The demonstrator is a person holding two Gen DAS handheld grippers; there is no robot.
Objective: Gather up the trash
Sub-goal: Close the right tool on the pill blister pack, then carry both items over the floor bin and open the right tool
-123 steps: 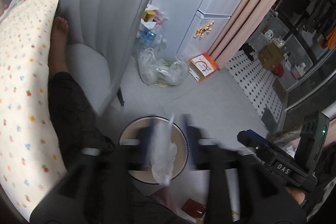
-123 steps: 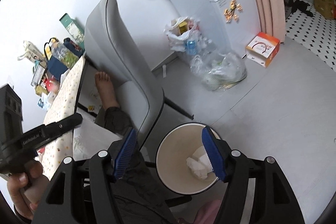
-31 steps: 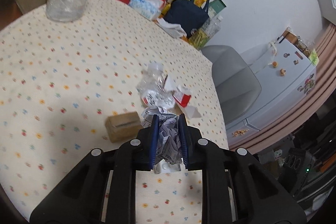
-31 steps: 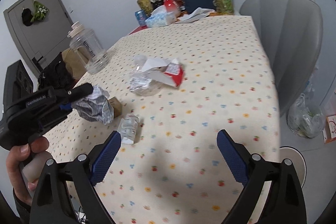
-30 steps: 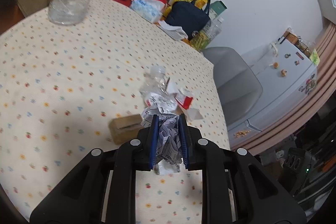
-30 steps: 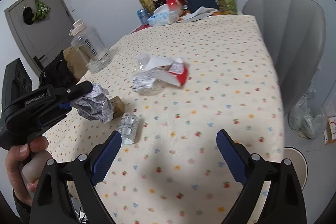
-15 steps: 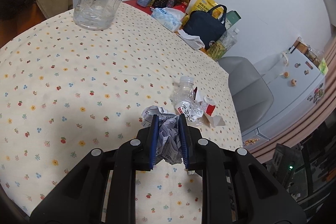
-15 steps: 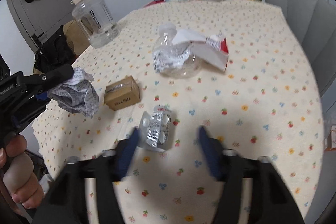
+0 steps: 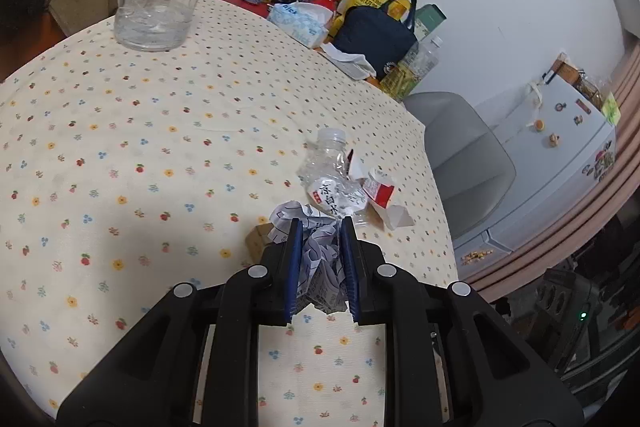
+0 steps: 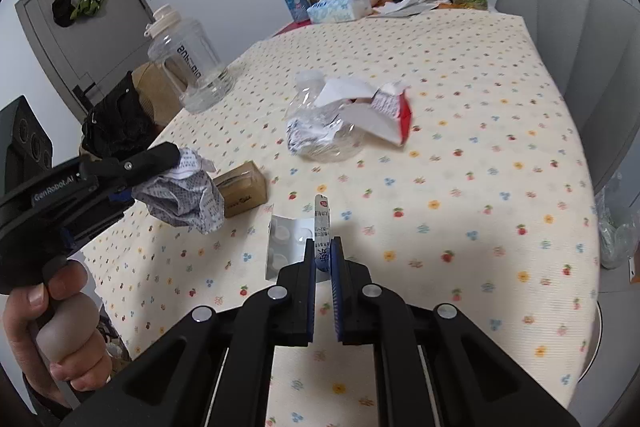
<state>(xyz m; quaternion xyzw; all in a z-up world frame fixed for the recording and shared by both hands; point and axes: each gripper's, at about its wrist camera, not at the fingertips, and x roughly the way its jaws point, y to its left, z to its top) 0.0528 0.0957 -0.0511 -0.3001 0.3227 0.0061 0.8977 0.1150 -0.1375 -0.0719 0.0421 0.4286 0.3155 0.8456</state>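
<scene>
The left tongs (image 9: 319, 255) are pinched hard on a crumpled wad of printed paper (image 9: 318, 259), held clear above the counter (image 9: 120, 147) with its dotted cloth. Seen from the right wrist camera, that wad (image 10: 184, 195) bulges out past the left tongs' (image 10: 160, 163) tips, and a hand (image 10: 52, 327) grips the handle below.

The right tongs (image 10: 321, 247) have just been closing and now stand nearly together, nipping the edge of a blister pack (image 10: 298, 235) that lies on the cloth right at their tips; part of the pack stands up between the blue pads.

A small brown box (image 10: 242, 189) sits just left of and beyond the right tongs, close under the held wad. Farther ahead of both tongs lie a crushed clear bottle (image 10: 320, 131) and a torn red-and-white carton (image 10: 380, 111), touching each other. A large clear jug (image 10: 192, 67) stands well off to the left, far beyond them.
</scene>
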